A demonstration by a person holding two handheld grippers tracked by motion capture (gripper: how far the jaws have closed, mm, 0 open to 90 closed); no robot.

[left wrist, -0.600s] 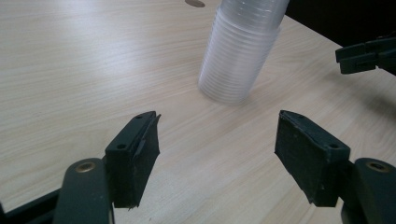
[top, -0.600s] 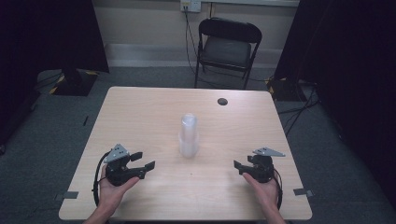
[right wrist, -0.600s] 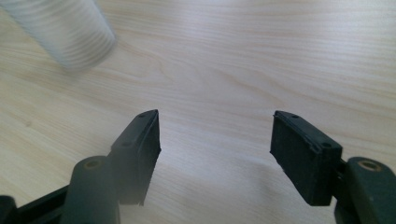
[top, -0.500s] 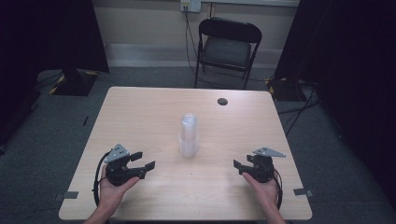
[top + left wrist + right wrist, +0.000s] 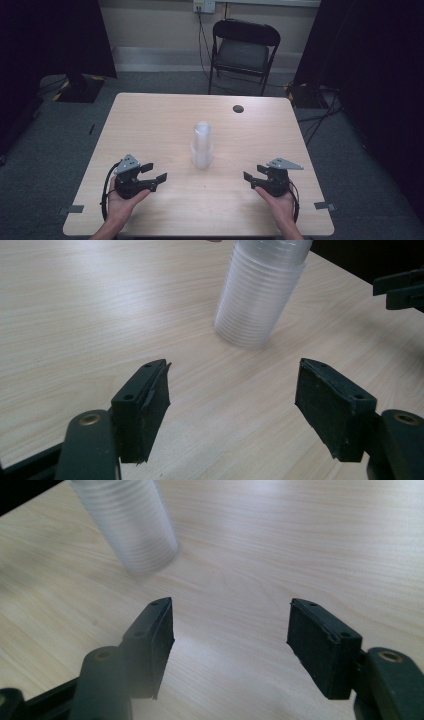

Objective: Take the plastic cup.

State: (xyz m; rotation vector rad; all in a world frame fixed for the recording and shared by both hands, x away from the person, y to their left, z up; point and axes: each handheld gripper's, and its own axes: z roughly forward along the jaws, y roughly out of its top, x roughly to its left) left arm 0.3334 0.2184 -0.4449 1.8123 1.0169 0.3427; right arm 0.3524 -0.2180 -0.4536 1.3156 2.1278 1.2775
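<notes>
A stack of clear plastic cups (image 5: 202, 146) stands upright mid-counter (image 5: 150, 125). The left gripper (image 5: 154, 176) rests near the stack's left, the right gripper (image 5: 251, 178) near its right; both have their fingers (image 5: 142, 405) spread apart with nothing between them, well clear of the stack.

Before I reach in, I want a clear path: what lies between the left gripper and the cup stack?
Nothing: bare tabletop separates the open left gripper from the cup stack, as the left gripper view shows.
</notes>
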